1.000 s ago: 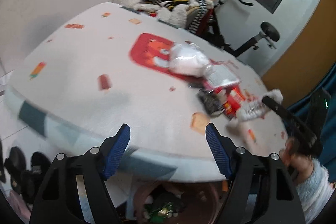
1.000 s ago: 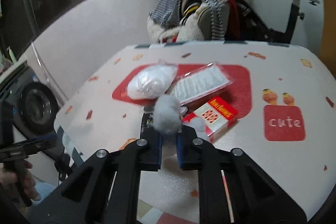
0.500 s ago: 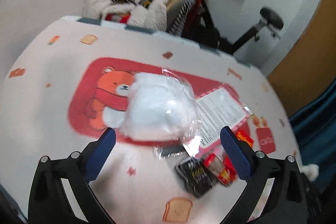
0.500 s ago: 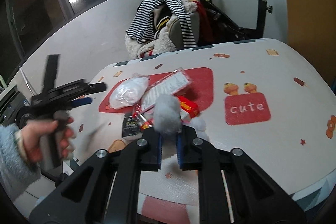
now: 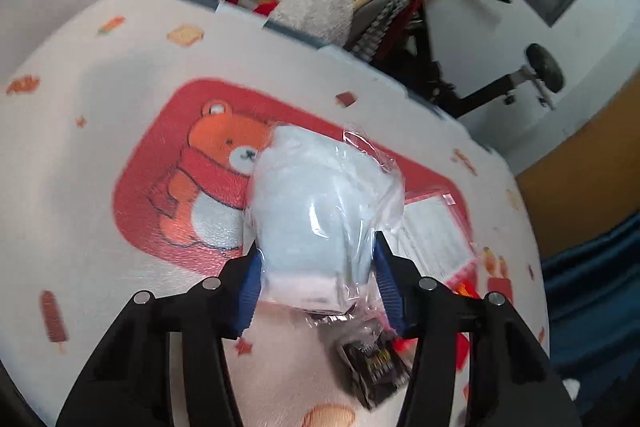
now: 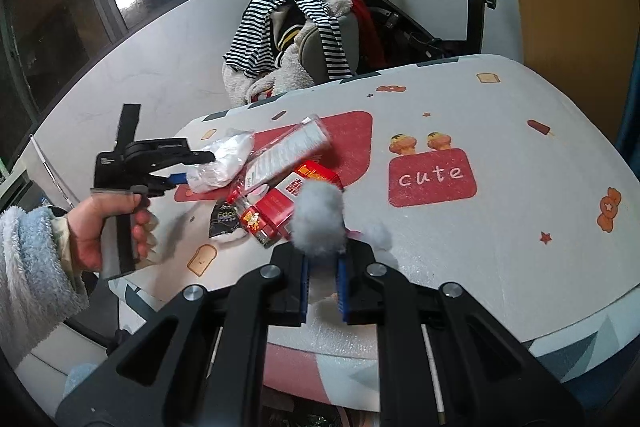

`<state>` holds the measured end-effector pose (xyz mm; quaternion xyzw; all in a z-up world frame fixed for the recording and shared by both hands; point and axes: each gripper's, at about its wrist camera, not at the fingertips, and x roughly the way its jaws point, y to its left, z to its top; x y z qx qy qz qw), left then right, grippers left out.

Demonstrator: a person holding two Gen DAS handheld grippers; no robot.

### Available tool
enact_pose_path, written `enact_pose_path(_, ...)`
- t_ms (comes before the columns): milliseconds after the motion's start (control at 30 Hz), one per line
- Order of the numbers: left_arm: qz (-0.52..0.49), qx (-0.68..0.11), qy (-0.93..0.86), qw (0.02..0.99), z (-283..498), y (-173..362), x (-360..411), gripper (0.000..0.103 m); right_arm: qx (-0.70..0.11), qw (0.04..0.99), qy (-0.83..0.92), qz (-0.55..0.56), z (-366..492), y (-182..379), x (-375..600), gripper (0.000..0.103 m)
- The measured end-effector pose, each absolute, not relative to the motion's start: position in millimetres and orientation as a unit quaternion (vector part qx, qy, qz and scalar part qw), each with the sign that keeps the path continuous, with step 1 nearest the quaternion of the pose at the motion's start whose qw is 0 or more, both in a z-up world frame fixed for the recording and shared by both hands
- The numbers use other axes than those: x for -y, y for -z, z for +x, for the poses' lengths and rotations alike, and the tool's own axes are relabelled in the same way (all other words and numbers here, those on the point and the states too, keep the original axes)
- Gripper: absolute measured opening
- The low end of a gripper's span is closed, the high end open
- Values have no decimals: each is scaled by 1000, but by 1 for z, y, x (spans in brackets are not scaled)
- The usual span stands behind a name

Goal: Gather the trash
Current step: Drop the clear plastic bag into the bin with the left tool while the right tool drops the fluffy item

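Now left gripper [image 5: 316, 267] astride plastic bag [image 5: 320, 203]

We see a table [image 6: 500, 247] under a white cloth printed with toast, ice lollies, a red "cute" patch [image 6: 433, 178] and a red bear panel [image 5: 192, 183]. On it lie a clear bag of white stuffing [image 5: 320, 215], a clear flat packet with a printed sheet [image 6: 290, 149] leaning across a red box [image 6: 288, 199], a small black sachet [image 6: 224, 221] just beside that box, and a white fluff ball [image 6: 378, 235] near the front edge
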<state>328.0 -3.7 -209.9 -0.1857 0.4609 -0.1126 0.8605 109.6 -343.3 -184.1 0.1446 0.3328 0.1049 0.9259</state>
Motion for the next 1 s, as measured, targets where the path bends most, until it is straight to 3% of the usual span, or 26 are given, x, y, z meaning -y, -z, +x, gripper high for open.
enact_pose_path(200, -120, -424, 169, 881, 272, 159, 5, 50, -327, 926, -120, 147, 101, 176, 333, 14)
enact_pose_path(400, -52, -404, 196, 892, 187, 140, 4, 51, -329, 923, -136, 144, 84, 169, 317, 14)
enact_pose_path(700, -34, -421, 218, 880, 68, 170, 0, 51, -339, 919, -160, 125, 51, 161, 293, 14)
enact_pose_path(1000, -11, -498, 267, 825, 4, 220, 15, 52, -342, 917, -172, 113, 20, 163, 281, 14)
